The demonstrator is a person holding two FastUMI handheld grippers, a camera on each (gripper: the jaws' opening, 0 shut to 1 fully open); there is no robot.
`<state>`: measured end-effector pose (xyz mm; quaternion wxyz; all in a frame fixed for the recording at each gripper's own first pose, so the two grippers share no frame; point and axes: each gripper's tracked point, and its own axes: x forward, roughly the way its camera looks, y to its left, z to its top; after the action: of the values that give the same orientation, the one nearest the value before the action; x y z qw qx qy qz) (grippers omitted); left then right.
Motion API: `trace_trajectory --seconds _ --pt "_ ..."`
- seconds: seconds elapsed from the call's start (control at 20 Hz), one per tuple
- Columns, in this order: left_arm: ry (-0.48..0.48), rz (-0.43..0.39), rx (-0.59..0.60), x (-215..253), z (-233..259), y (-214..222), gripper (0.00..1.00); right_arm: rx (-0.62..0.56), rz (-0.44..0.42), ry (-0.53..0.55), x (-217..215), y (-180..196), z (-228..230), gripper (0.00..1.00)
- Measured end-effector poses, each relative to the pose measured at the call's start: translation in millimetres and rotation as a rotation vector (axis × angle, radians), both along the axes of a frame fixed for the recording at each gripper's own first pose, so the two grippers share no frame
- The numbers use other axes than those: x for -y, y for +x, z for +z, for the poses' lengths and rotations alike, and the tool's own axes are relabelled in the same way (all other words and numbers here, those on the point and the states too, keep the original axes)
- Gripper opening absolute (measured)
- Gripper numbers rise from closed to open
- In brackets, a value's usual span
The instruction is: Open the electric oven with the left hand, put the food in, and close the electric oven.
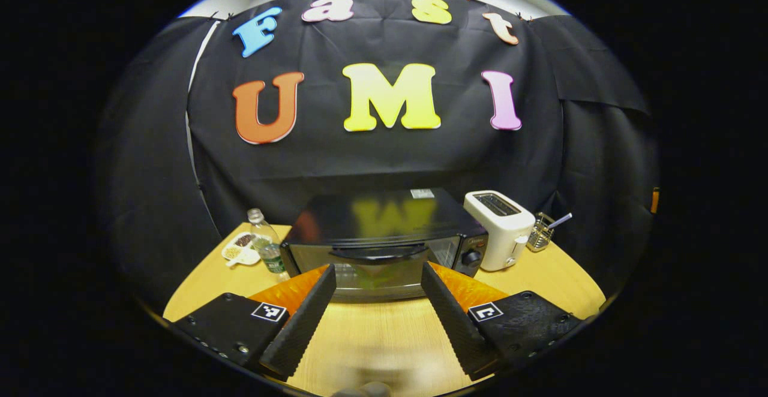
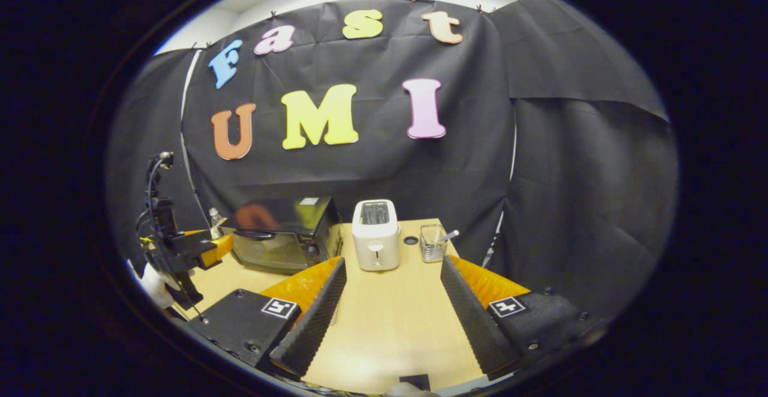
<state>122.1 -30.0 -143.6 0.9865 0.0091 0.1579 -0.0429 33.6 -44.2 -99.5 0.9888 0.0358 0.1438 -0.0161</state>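
Note:
A black electric oven point(image 1: 384, 235) stands on the wooden table point(image 1: 372, 337) with its glass door closed and a dark handle point(image 1: 377, 253) across the top of the door. My left gripper point(image 1: 378, 277) is open, a short way in front of the door, holding nothing. A white plate with food point(image 1: 240, 247) lies left of the oven, behind a clear bottle point(image 1: 267, 247). In the right gripper view the oven point(image 2: 282, 232) sits to the left. My right gripper point(image 2: 393, 271) is open over bare table, facing the toaster. The left gripper point(image 2: 192, 250), held by a gloved hand, hovers near the oven's front.
A white toaster point(image 1: 501, 226) stands right of the oven, also in the right gripper view point(image 2: 375, 241). Behind it is a small wire basket with a utensil point(image 1: 543, 229), seen too from the right point(image 2: 433, 244). A small dark disc point(image 2: 411, 240) lies between them. Black cloth walls the table.

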Motion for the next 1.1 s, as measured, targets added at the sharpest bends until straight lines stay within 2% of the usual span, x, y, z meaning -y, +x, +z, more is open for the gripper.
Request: trace_trajectory --seconds 0.05,0.1,0.15,0.25,0.45,0.5,0.55,0.6,0.7,0.75,0.8,0.85,0.9,0.95,1.0,1.05,1.1 --pt "0.001 -0.001 0.030 -5.4 21.1 -8.8 0.95 0.019 0.009 -0.005 -5.4 0.0 9.2 0.91" --pt "0.001 -0.007 0.051 -8.8 39.8 -18.4 0.95 0.042 0.022 -0.011 -12.0 1.2 20.7 0.91" --pt "0.012 -0.001 0.070 -17.3 56.7 -27.7 0.95 0.066 0.033 -0.020 -19.1 1.6 32.4 1.00" --pt "0.022 0.020 0.126 -35.0 93.3 -46.3 0.95 0.106 0.058 -0.044 -33.4 2.0 53.0 1.00" --pt "-0.047 0.085 0.222 -66.5 159.6 -80.7 0.95 0.184 0.102 -0.057 -59.7 0.1 92.2 1.00" --pt "-0.047 0.101 0.240 -75.1 173.3 -87.7 0.88 0.206 0.097 -0.065 -62.2 -0.6 102.4 1.00" --pt "-0.041 0.123 0.259 -85.2 185.4 -95.0 0.95 0.223 0.097 -0.069 -65.3 -1.6 110.9 0.91" --pt "-0.041 0.139 0.276 -91.8 195.4 -102.6 0.95 0.239 0.103 -0.062 -70.7 -2.4 119.1 0.91" --pt "-0.057 0.143 0.318 -92.5 213.9 -111.7 0.94 0.252 0.094 -0.045 -75.5 -2.9 131.1 0.91" --pt "-0.063 0.143 0.325 -94.2 218.0 -116.5 0.82 0.257 0.094 -0.038 -78.6 -3.1 136.1 1.00" --pt "-0.067 0.140 0.332 -94.4 221.4 -118.7 0.92 0.269 0.088 -0.038 -79.7 -3.8 141.0 1.00" --pt "-0.071 0.138 0.335 -95.2 222.9 -119.8 0.92 0.279 0.086 -0.038 -80.9 -4.8 146.6 0.91" --pt "-0.073 0.133 0.332 -96.3 221.9 -120.1 0.82 0.284 0.083 -0.038 -82.3 -5.9 149.0 0.91" --pt "-0.079 0.132 0.333 -96.7 221.9 -122.5 0.92 0.285 0.082 -0.038 -84.2 -7.5 149.5 0.91" --pt "-0.086 0.125 0.328 -95.0 222.5 -123.0 0.92 0.293 0.082 -0.039 -85.3 -9.1 152.0 1.00" --pt "-0.082 0.123 0.327 -94.7 221.4 -123.7 0.92 0.293 0.079 -0.042 -85.8 -10.6 152.0 1.00" --pt "-0.074 0.124 0.318 -96.9 218.6 -123.7 0.92 0.289 0.077 -0.042 -86.2 -12.2 151.8 0.91"
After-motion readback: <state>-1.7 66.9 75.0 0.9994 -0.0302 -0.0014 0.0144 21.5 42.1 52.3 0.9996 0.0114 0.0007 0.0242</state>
